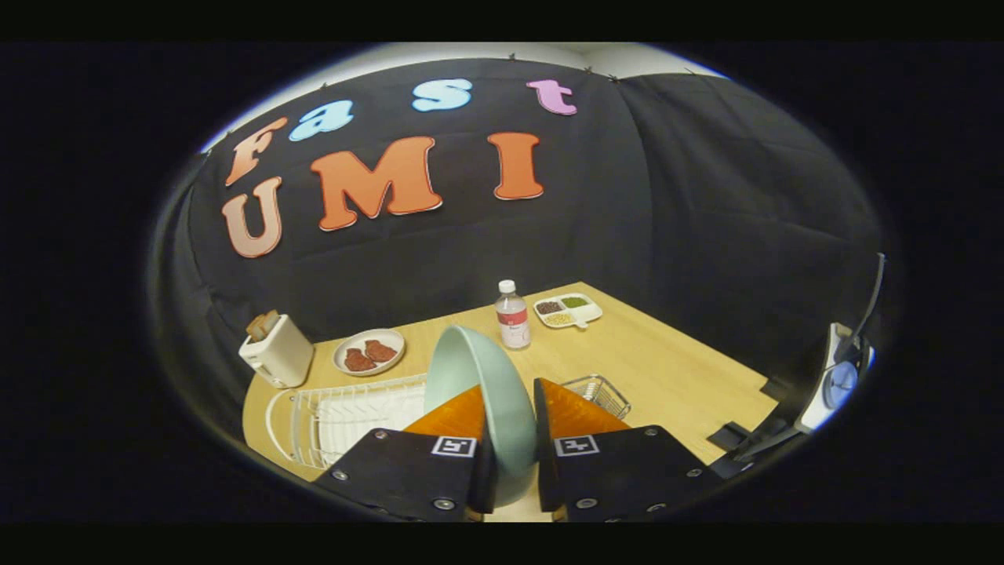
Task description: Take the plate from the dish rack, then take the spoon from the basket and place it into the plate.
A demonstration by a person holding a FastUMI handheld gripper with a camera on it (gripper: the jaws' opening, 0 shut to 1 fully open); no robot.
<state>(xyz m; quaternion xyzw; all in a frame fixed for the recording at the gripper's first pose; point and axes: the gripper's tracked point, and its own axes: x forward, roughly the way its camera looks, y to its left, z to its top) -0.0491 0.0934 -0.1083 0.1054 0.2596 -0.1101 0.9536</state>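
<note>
Black cloth is hanging behind a light wooden table (667,369), and everything is sitting on that table.

Looking along the gripper (508,439), its two orange fingers (451,416) are squeezing a pale green plate (478,384) between them. Both fingers are pressing on it, one on each face, so the plate is standing on its edge, a bit tilted, and it looks lifted up above the table. Holding it by the rim like this is probably the easy way to pull it out of the slots.

From the plate, the white dish rack (345,416) is lying at about 8 o'clock, low and close. The small wire basket (600,392) is sitting at about 3 o'clock, just past the right finger. I cannot make out the spoon in it.

Farther off, a toaster (276,349) with bread is standing at 10 o'clock, a dish of red meat (369,351) at 11 o'clock, a water bottle (512,315) at 12 o'clock, and a snack tray (568,310) at 1 o'clock.

I think the plate needs laying flat on the bare wood next, so the spoon can go in.
</note>
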